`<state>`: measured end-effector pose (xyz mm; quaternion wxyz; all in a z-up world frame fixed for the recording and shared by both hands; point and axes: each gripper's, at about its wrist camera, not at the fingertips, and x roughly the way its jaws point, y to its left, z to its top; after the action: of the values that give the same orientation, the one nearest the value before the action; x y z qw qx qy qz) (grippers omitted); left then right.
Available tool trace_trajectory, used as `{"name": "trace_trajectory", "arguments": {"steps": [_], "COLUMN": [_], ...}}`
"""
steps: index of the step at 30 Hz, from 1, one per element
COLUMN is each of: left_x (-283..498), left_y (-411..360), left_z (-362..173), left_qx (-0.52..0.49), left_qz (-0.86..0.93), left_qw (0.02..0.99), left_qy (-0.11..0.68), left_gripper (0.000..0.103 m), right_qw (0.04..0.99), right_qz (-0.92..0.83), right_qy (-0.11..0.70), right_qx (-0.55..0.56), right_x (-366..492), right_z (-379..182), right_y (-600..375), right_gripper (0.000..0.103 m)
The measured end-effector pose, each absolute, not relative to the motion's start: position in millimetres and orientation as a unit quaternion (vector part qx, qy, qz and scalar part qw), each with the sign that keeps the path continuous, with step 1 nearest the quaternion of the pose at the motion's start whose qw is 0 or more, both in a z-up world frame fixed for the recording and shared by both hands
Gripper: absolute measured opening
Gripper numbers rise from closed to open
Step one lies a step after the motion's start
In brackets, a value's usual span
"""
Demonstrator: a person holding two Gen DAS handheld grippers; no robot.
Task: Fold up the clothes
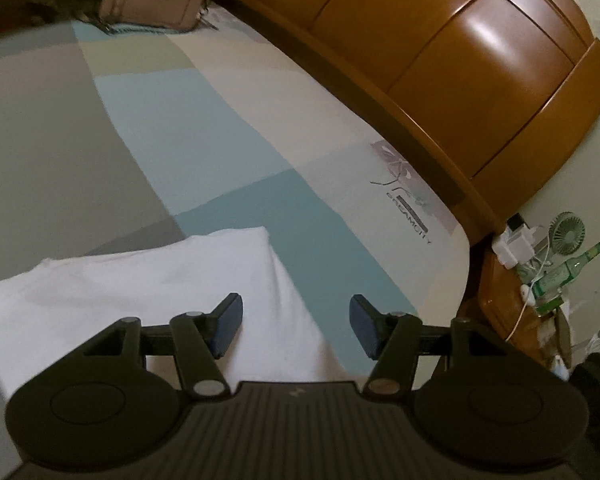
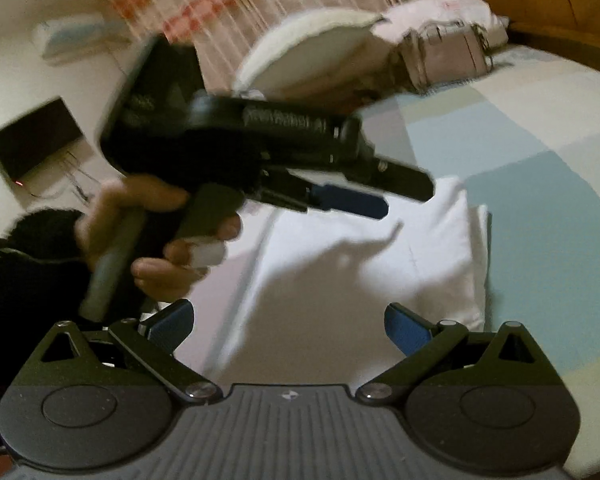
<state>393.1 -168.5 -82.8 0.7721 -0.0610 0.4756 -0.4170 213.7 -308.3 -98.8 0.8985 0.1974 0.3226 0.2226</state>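
Scene: a person is working at a bed [image 1: 148, 132] with a patchwork sheet, holding one pair of tongs in each hand.
Cloth: one white cloth [image 1: 140, 280] is lying folded flat on the bed, directly under and ahead of both tongs; in the right wrist view the cloth [image 2: 360, 256] is showing layered edges along its right side.
Left tongs: the left tongs [image 1: 296, 324] are standing apart with nothing between them, hovering above the cloth's near right corner; the left finger is over white fabric, the right finger over blue sheet.
Left tongs, seen from the right: the left tongs [image 2: 352, 200] are blurring above the cloth's far edge, a hand [image 2: 160, 236] gripping the handle.
Right tongs: the right tongs [image 2: 288, 328] are spread wide and empty, sitting over the cloth's near edge.
Risk: neither pair is gripping fabric, so a pinch may be catching only the top layer and pulling the fold open.
Risk: the two tongs are close together over one small cloth and may be colliding.
Risk: the cloth is lying near the bed's edge and may be sliding off if dragged.
Count: one cloth, two tongs, one hand showing.
Beyond the tongs: one bag [image 1: 156, 0] at the far end, one headboard [image 1: 440, 64] to the right.
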Motion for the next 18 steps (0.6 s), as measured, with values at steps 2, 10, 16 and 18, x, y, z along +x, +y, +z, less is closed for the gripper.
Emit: {"name": "trace_trajectory", "arguments": {"steps": [2, 10, 16, 18], "left_x": [401.2, 418.8, 390.8, 380.5], "left_y": [-176.7, -200.2, -144.5, -120.4], "left_z": [-91.9, -103.4, -50.6, -44.5], "left_qx": [-0.060, -0.059, -0.033, -0.027], "left_qz": [-0.422, -0.418, -0.399, -0.383], "left_qw": [0.766, 0.769, 0.802, 0.814], "left_qy": [0.481, 0.480, 0.444, 0.436], "left_gripper": [0.059, 0.059, 0.066, 0.069], "right_qw": [0.896, 0.888, 0.893, 0.896], "right_qz": [0.193, 0.187, 0.166, 0.158], "right_qy": [0.345, 0.346, 0.352, 0.348], "right_qx": [0.204, 0.237, 0.228, 0.226], "right_x": [222.9, 216.9, 205.2, 201.8], "right_z": [-112.4, -120.8, -110.3, -105.6], "right_y": [-313.3, -325.9, -319.4, -317.9], "right_gripper": [0.103, 0.103, 0.103, 0.103]}}
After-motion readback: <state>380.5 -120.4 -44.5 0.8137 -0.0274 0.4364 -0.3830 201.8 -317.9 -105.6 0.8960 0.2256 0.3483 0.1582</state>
